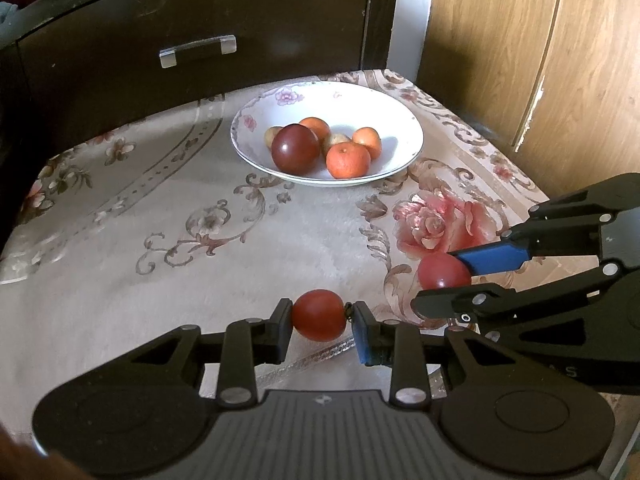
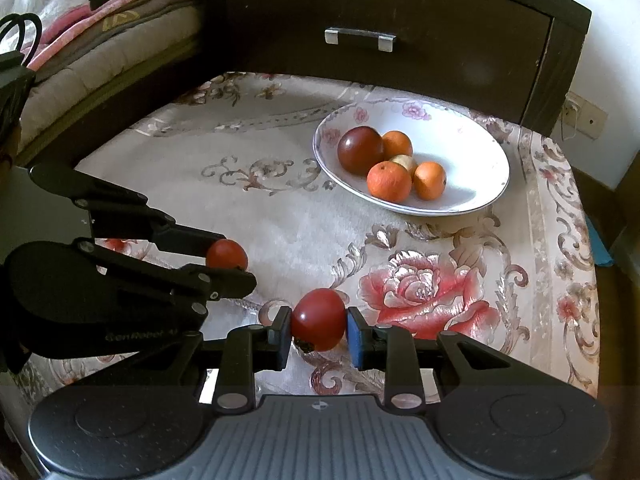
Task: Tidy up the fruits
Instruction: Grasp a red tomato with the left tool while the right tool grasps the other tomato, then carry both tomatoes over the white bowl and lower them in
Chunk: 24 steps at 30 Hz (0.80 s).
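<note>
My left gripper (image 1: 319,322) is shut on a small red fruit (image 1: 318,314) low over the floral tablecloth; it also shows in the right wrist view (image 2: 224,258) with its fruit (image 2: 226,254). My right gripper (image 2: 319,330) is shut on a second small red fruit (image 2: 319,319); in the left wrist view it (image 1: 442,274) comes in from the right with that fruit (image 1: 443,270). A white flowered bowl (image 1: 396,120) (image 2: 480,152) at the far side of the table holds a dark red apple (image 1: 295,149) (image 2: 360,150), oranges (image 1: 348,160) (image 2: 389,181) and small pale fruits.
A dark wooden cabinet with a metal drawer handle (image 1: 198,51) (image 2: 360,38) stands right behind the table. A wooden door (image 1: 540,52) is at the right. Bedding (image 2: 100,28) lies at the left. The table edge (image 2: 592,280) drops off at the right.
</note>
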Each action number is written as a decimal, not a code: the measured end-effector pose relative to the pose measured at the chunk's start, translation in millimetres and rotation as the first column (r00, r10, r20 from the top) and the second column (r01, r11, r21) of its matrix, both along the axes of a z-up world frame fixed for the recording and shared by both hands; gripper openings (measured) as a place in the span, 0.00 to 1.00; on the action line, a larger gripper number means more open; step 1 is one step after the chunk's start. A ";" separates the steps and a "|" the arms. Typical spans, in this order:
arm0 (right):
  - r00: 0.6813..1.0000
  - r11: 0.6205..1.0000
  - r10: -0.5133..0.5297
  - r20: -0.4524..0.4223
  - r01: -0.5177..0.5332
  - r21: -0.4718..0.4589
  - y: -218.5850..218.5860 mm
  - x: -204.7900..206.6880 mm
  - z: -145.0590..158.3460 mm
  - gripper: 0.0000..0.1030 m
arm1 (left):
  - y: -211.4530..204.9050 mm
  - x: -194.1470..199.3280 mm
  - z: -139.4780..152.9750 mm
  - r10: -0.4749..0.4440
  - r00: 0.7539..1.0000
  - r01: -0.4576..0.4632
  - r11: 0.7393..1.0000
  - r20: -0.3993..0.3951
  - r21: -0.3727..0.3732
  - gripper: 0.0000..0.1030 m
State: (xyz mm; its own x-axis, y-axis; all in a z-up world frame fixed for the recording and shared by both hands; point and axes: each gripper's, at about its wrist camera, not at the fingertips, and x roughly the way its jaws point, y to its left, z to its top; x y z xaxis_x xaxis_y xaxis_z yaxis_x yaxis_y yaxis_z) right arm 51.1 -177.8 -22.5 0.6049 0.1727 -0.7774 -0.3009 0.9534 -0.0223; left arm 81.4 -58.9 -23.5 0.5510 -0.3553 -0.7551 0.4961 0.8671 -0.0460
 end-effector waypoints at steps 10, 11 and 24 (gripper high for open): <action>1.000 1.000 -0.018 0.012 0.018 0.011 -1.7 -0.8 4.3 0.21 | -1.9 -2.0 4.1 -0.004 1.000 0.004 1.000 0.009 -0.011 0.39; 1.000 1.000 -0.021 0.012 0.020 0.011 -2.0 -0.8 4.6 0.21 | -2.2 -2.2 4.4 -0.004 1.000 0.004 1.000 0.010 -0.012 0.39; 0.999 0.999 -0.038 0.026 0.038 0.019 -5.5 -1.3 8.0 0.21 | -4.2 -2.6 13.8 -0.004 0.999 0.005 0.999 0.036 -0.032 0.39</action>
State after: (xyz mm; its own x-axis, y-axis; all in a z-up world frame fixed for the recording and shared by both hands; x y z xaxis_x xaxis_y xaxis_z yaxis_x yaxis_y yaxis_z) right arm 49.8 -183.3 -14.6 0.6316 0.1631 -0.7580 -0.2640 0.9644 -0.0125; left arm 78.8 -63.1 -9.7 0.5759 -0.3812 -0.7232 0.5018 0.8632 -0.0554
